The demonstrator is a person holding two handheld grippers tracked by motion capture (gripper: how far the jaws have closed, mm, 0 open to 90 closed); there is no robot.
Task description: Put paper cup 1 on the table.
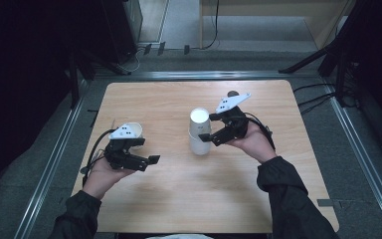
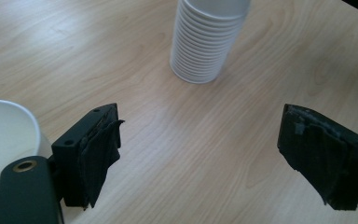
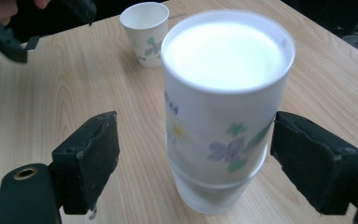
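Mid-table on the pale wooden table (image 1: 179, 199): tall stack of nested white paper cups (image 1: 199, 132), topmost one flower-printed and empty. Right gripper (image 1: 212, 139) spread wide around that top cup, one pad touching. Farther left, single small flowered paper cup (image 1: 133, 130), empty, just beside the left gripper (image 1: 151, 160), jaws apart, holding nothing.

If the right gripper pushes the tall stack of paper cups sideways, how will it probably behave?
The stack of paper cups is tall on a narrow base, so it may tip. Thin paper walls probably dent under a hard squeeze from the right gripper.
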